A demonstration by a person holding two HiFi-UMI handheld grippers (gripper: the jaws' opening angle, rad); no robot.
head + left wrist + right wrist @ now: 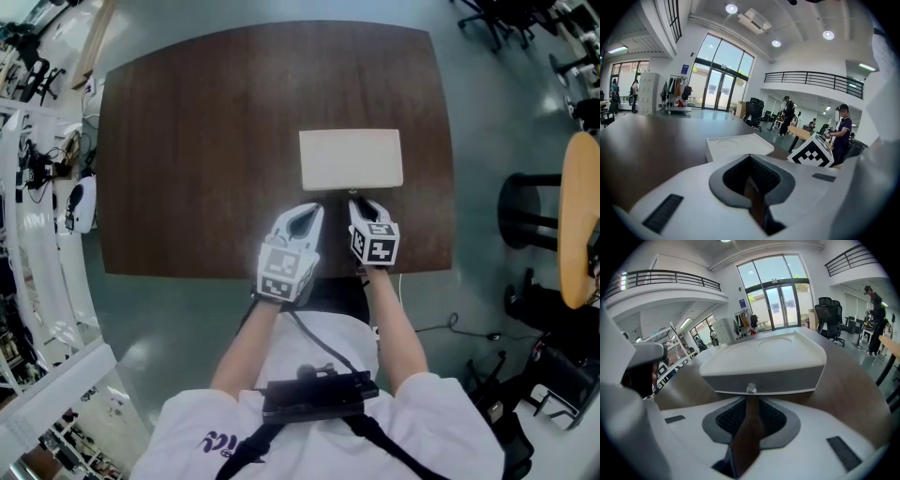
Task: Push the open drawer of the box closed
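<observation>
A white box (351, 159) sits right of the middle on the dark wooden table (187, 159). In the right gripper view its grey drawer front (787, 380) looks flush under the white top, and a small knob (751, 389) sits at its middle. My right gripper (361, 200) points at that front with its tips just short of the knob (751, 400). Only a thin slit shows between its pads, and nothing is in them. My left gripper (309, 210) hovers beside it, left of the box's front corner (738, 143). Its jaws are together (750, 157) and empty.
The table's near edge (281, 275) runs just under both grippers. A round light wooden table (581, 220) and a black stool base (525, 211) stand to the right, with office chairs (506, 19) at the far right. Shelving (37, 187) lines the left.
</observation>
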